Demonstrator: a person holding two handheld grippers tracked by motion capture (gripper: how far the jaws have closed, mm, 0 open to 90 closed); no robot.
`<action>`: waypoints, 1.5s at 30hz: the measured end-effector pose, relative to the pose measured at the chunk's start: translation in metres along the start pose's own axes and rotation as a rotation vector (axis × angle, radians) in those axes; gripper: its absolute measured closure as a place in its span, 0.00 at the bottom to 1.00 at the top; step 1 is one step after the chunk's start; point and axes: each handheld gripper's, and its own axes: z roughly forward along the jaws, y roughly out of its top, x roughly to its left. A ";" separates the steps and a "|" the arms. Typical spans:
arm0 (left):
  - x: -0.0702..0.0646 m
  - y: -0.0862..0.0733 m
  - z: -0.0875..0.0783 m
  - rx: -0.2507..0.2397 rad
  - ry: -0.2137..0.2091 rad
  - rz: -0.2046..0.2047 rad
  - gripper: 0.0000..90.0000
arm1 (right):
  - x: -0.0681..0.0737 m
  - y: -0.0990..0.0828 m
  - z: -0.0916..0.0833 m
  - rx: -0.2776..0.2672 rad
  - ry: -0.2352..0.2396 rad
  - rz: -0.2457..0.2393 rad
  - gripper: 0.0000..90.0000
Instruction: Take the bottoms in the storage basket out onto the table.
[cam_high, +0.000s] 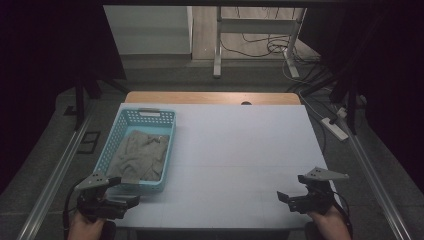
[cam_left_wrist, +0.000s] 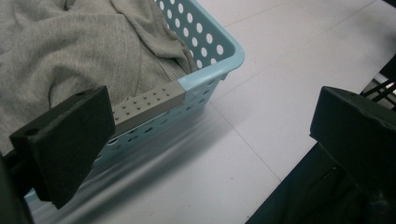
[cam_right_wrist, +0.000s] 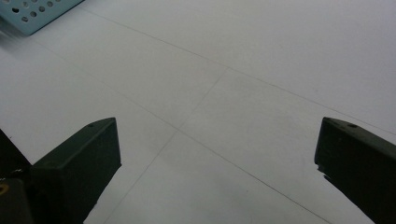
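the grey cloth lay crumpled inside the blue basket, which sat on the left part of the white table, and everything that follows is placed from that basket. the basket's long axis ran away from the person, from its near short wall toward its far handle, and the cloth stretched along that same line, bunched more toward the near end. the left gripper sat just off the basket's near left corner, at the table's near edge, with its jaws spread wide and holding nothing; in the left gripper view the near rim with its grey handle strip passed just beyond the left jaw, and the cloth lay over the rim, ahead and to the left of the gap. the right gripper was well apart from the basket, off to its right across bare table, jaws likewise spread and empty; in the right gripper view a corner of the basket showed far off at the upper left. so the left gripper was clearly the nearer one, and the cloth lay forward of it and up over the near wall, so a reach would probably have to rise over that rim before dropping onto the fabric. the dim light made it hard to tell whether the left gripper's jaw touched the basket wall or merely hung close beside it.
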 end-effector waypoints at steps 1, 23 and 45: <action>0.000 0.000 0.000 0.002 -0.002 0.004 0.00 | 0.000 0.000 0.000 0.000 -0.003 -0.003 0.01; 0.005 0.009 0.005 -0.024 -0.058 0.006 0.00 | 0.001 0.000 0.001 0.006 -0.006 -0.013 0.01; 0.007 0.020 0.016 0.035 -0.081 0.060 0.00 | 0.001 0.000 0.001 0.007 -0.012 -0.013 0.01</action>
